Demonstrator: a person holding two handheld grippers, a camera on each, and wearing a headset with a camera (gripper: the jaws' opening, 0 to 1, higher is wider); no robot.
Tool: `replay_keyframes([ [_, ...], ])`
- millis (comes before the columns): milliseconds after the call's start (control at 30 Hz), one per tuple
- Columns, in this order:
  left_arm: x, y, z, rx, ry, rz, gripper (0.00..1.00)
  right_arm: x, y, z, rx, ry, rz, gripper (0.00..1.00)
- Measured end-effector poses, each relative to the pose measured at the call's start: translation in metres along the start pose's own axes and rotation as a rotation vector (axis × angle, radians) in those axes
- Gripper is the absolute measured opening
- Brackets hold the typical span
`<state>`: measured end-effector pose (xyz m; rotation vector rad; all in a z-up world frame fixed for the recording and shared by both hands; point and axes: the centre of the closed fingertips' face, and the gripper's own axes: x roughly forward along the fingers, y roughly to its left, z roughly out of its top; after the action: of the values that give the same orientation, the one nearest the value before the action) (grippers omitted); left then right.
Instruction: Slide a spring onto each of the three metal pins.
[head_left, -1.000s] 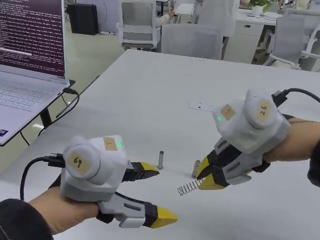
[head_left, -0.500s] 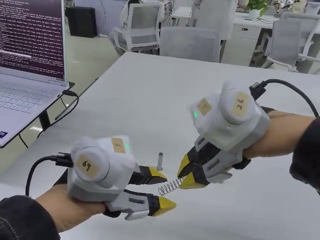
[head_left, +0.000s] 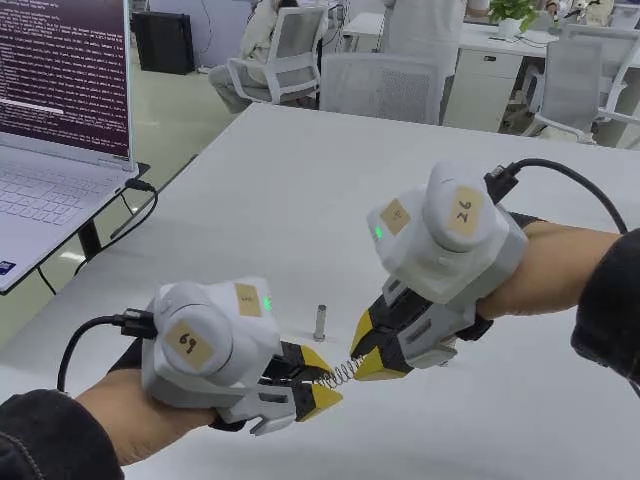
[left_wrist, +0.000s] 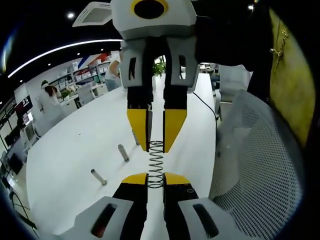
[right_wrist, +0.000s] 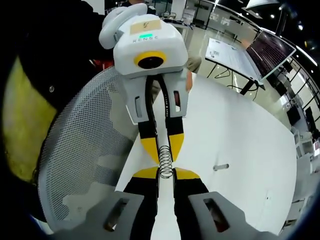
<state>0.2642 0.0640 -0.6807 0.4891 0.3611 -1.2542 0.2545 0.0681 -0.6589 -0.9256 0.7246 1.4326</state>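
Steel spring (head_left: 338, 372) is hanging above the table (head_left: 300, 200) beside a pin (head_left: 320, 322). The right gripper (head_left: 365, 355) is pinching one end, and the left gripper (head_left: 318, 385), spread half a second ago, is now pinching the other, probably steadying it for threading.

Place: an open-plan office.
Main surface: a wide white table (head_left: 300, 170), plain and smooth.
Computer: an open laptop (head_left: 60, 120) on a side desk to the left, its screen full of terminal text, with a cable plugged in.
Seating: grey swivel chairs (head_left: 385, 85) beyond the table; a mesh-backed chair (left_wrist: 260, 160) in the left gripper view.
Further back: white desks with a drawer unit (head_left: 480, 90) and a potted plant (head_left: 517, 10).
People: a person (head_left: 262, 40) seated at a distant chair.
Ceiling: a long strip light (left_wrist: 65, 47) and small round spots.
Floor: pale, glossy floor (head_left: 180, 110).
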Motion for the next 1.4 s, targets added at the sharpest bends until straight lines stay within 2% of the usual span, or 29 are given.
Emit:
replay_keyframes([
  [233,0.001,0.0,-0.001,-0.002,0.006,0.0,0.03,-0.001,0.0,0.003,0.003,-0.013,-0.007,0.08],
  [300,0.001,0.0,-0.001,-0.017,0.002,-0.005,0.02,-0.002,0.0,0.004,0.011,-0.021,-0.005,0.08],
  [467,-0.002,0.0,0.001,-0.034,-0.012,-0.009,0.02,-0.004,0.0,0.005,0.022,-0.053,-0.012,0.08],
  [533,-0.002,0.0,0.002,-0.036,-0.018,-0.011,0.02,-0.005,-0.002,0.005,0.033,-0.074,-0.019,0.12],
  [567,-0.002,0.0,0.003,-0.038,-0.026,-0.014,0.02,-0.006,-0.002,0.005,0.042,-0.094,-0.019,0.14],
  [633,-0.004,-0.001,0.005,-0.04,-0.036,-0.013,0.02,-0.007,0.0,0.01,0.081,-0.167,-0.005,0.16],
  [700,-0.005,-0.001,0.006,-0.044,-0.044,-0.019,0.02,-0.009,0.0,0.011,0.099,-0.211,-0.001,0.17],
  [767,-0.006,-0.001,0.008,-0.052,-0.058,-0.022,0.02,-0.011,0.005,0.013,0.143,-0.26,0.034,0.16],
  [800,-0.006,-0.002,0.008,-0.053,-0.056,-0.026,0.02,-0.012,0.003,0.014,0.149,-0.284,0.026,0.16],
  [1033,-0.006,-0.006,0.014,-0.045,-0.077,-0.041,0.02,-0.011,0.004,0.017,0.171,-0.308,0.05,0.15],
  [1400,-0.007,-0.007,0.02,-0.045,-0.084,-0.046,0.02,-0.003,0.009,0.017,0.16,-0.291,0.071,0.13],
])
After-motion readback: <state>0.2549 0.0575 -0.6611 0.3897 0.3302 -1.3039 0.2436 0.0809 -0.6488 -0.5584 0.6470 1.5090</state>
